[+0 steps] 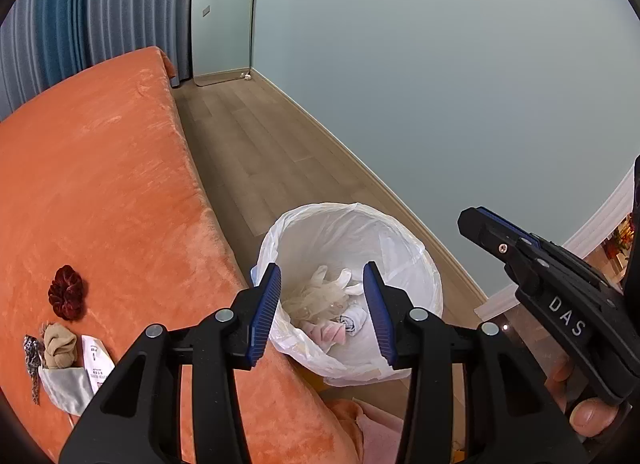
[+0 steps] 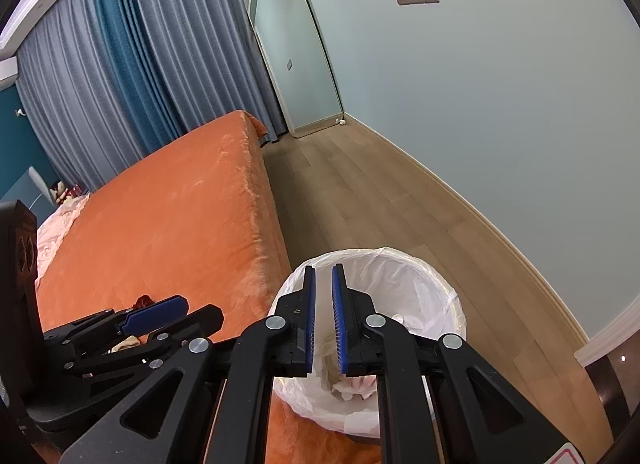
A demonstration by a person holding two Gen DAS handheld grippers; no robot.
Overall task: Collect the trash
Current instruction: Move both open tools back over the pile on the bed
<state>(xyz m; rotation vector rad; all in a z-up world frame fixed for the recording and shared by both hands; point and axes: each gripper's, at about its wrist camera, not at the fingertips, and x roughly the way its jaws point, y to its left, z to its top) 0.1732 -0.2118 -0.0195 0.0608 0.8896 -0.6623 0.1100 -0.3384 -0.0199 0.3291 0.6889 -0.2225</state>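
A white-lined trash bin (image 1: pixel 416 260) stands on the floor beside the orange bed (image 1: pixel 100 183). It holds pale gloves (image 1: pixel 320 296) and crumpled pink and white scraps (image 1: pixel 340 328). My left gripper (image 1: pixel 322 284) is open and empty above the bin's near rim. My right gripper (image 2: pixel 323 284) hangs over the bin (image 2: pixel 440 296), jaws a narrow gap apart with nothing between them; it also shows in the left wrist view (image 1: pixel 540 264). On the bed lie a dark red scrunchie (image 1: pixel 66 298), a beige sock (image 1: pixel 59 346), a white paper packet (image 1: pixel 96 364), a grey pouch (image 1: pixel 66 388) and a patterned strip (image 1: pixel 32 360).
Wood floor (image 1: pixel 256 143) runs between the bed and the pale blue wall (image 1: pixel 440 83). A tall mirror (image 2: pixel 296 55) leans in the far corner by blue curtains (image 2: pixel 120 63). A pink cloth (image 1: pixel 380 436) lies on the floor at the bed's foot.
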